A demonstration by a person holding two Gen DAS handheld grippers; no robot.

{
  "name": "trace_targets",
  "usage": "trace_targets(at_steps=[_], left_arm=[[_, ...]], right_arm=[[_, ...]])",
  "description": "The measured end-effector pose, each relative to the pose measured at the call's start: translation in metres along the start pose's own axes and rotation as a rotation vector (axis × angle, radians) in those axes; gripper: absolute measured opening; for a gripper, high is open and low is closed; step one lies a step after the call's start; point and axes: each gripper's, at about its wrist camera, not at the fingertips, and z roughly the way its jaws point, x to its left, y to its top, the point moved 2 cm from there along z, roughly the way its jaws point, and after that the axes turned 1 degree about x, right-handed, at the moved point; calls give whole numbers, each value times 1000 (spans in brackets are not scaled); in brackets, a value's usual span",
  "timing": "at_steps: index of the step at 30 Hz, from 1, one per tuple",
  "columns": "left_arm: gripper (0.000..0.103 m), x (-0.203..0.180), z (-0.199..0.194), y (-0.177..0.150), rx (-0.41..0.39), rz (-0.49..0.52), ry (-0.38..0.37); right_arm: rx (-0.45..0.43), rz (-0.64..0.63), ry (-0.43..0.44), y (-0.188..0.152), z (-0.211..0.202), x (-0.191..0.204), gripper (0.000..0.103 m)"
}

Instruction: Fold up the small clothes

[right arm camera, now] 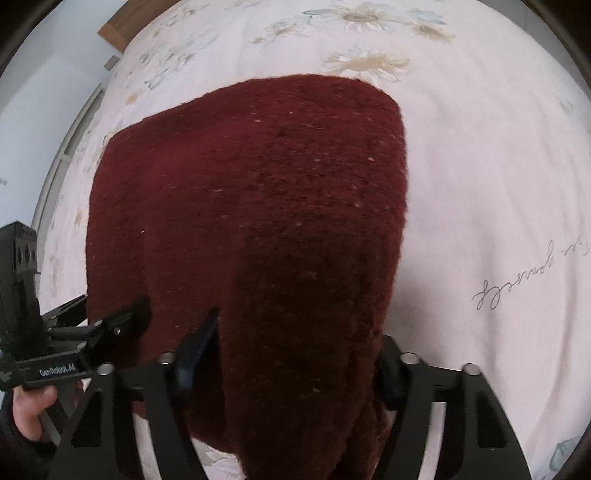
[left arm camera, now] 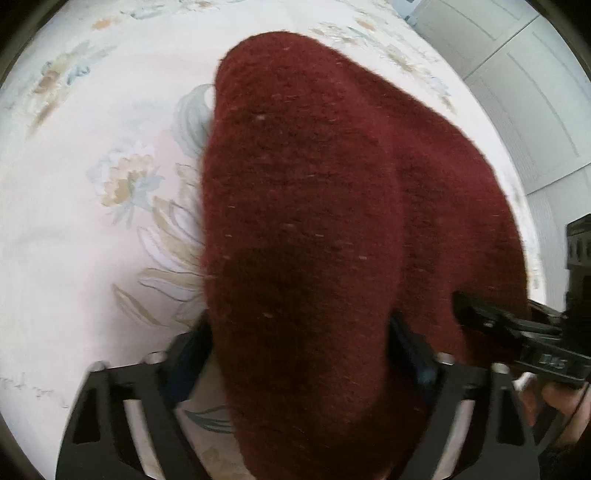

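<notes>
A dark red knitted garment (left arm camera: 317,206) lies on a floral bed sheet (left arm camera: 92,221), its near edge lifted. My left gripper (left arm camera: 299,343) is shut on the near left part of it; the cloth drapes over the fingers and hides the tips. My right gripper (right arm camera: 291,354) is shut on the near right part of the same garment (right arm camera: 258,206), with the cloth bunched between its blue pads (right arm camera: 195,350). Each gripper shows in the other's view: the right one (left arm camera: 491,321) and the left one (right arm camera: 107,325), both at the garment's near edge.
The pale pink sheet (right arm camera: 480,184) with flower prints and a script line covers the bed all around. White cabinet doors (left arm camera: 517,92) stand beyond the bed's far right. A wall and a wooden headboard corner (right arm camera: 114,33) lie at the far left.
</notes>
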Motion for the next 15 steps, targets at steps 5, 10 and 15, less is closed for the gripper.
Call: trace_targets(at_steps=[5, 10, 15], left_arm=[[51, -11, -8, 1, -13, 63, 10], [44, -1, -36, 3, -36, 61, -62], [43, 30, -83, -4, -99, 82, -95]], right_arm=[[-21, -1, -22, -1, -11, 10, 41], [-81, -29, -22, -2, -39, 29, 35], [-107, -92, -6, -5, -54, 65, 35]])
